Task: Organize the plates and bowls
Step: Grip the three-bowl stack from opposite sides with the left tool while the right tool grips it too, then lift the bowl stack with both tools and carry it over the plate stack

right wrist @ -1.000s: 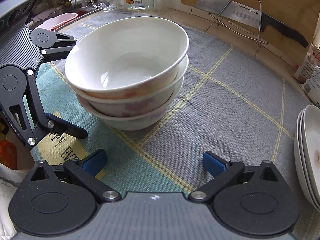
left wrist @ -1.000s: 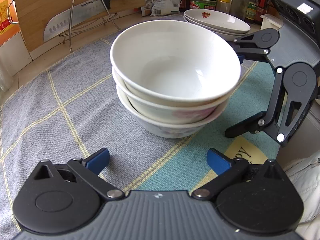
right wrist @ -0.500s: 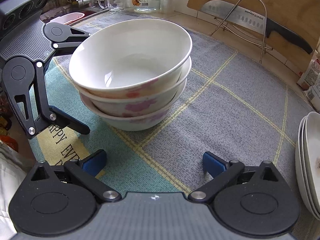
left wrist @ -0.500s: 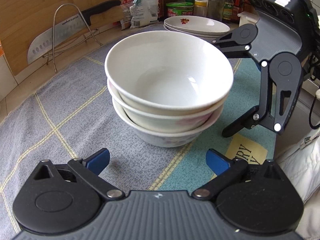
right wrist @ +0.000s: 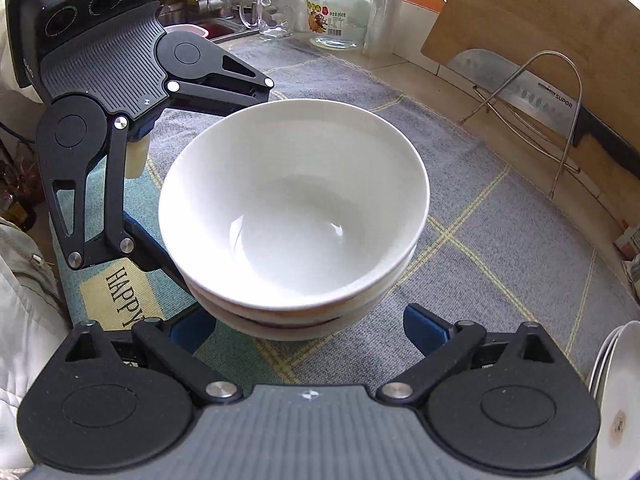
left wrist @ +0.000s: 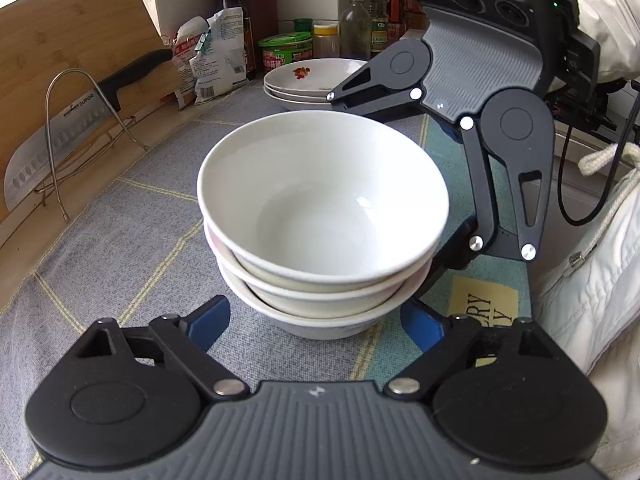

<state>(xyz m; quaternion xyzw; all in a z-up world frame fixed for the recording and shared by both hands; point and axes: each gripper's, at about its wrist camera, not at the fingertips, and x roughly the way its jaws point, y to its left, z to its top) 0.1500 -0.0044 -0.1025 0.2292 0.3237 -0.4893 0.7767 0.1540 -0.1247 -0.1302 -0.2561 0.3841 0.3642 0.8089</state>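
Observation:
A stack of three white bowls (left wrist: pixel 320 216) stands on the grey and teal cloth mat (left wrist: pixel 120 248); it also shows in the right wrist view (right wrist: pixel 294 216). My left gripper (left wrist: pixel 318 320) is open, its blue pads at either side of the bottom bowl's near edge. My right gripper (right wrist: pixel 310 330) is open the same way from the opposite side. Each gripper shows in the other's view, the right (left wrist: pixel 472 128) and the left (right wrist: pixel 116 128), their jaws spread around the stack. A stack of white plates (left wrist: pixel 316 80) with a red flower sits behind, also at the right wrist view's right edge (right wrist: pixel 616 400).
A cleaver (left wrist: pixel 72 120) rests on a wire stand (left wrist: pixel 60 144) against a bamboo board (left wrist: pixel 64 48). Bottles, jars and packets (left wrist: pixel 288 48) line the back. A glass mug (right wrist: pixel 268 12) and jar (right wrist: pixel 338 12) stand near the sink. White sleeves show at the edges.
Both grippers have moved in toward the bowl stack from opposite sides and risen. Their open jaws now flank the stack. The bowls have not moved.

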